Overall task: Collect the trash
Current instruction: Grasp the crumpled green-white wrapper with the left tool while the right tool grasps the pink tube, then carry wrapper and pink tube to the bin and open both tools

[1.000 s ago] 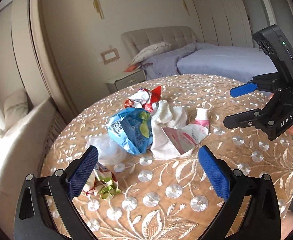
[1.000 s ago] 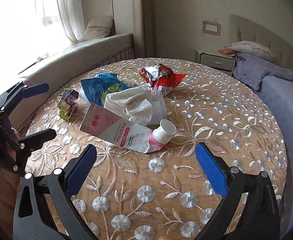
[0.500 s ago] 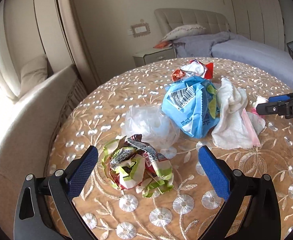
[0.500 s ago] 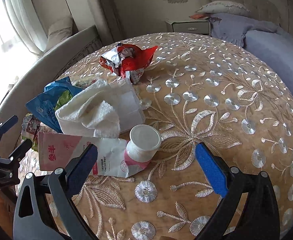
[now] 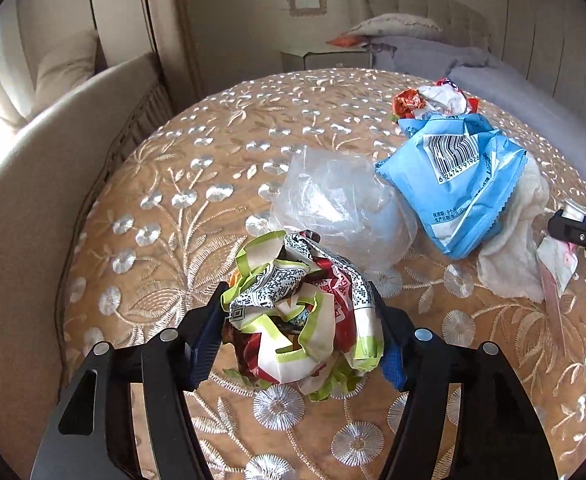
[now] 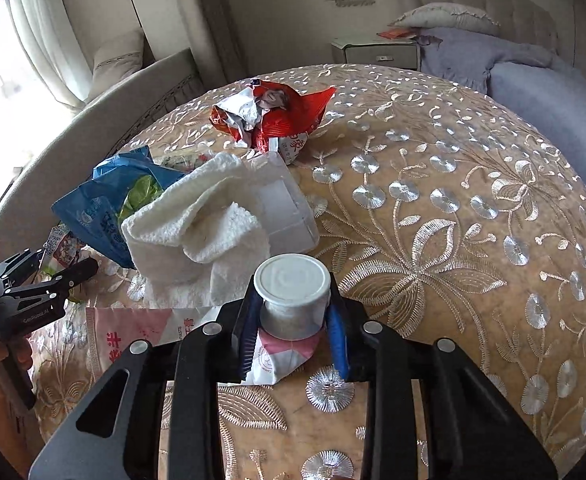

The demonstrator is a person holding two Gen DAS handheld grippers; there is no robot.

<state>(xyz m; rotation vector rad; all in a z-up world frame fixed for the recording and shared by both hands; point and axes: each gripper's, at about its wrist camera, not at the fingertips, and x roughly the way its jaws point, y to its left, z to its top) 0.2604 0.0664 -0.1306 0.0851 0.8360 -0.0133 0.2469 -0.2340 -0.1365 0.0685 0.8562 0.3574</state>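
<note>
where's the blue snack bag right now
In the left wrist view the blue bag lies upper right, between the clear plastic and the white towel.

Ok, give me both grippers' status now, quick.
Left gripper: closed on the crumpled wrapper.
Right gripper: closed on the tube, at its white cap.

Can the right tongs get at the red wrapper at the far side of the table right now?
Probably not yet: the right tongs are shut on the toothpaste tube, and the red wrapper lies beyond the white towel.
</note>
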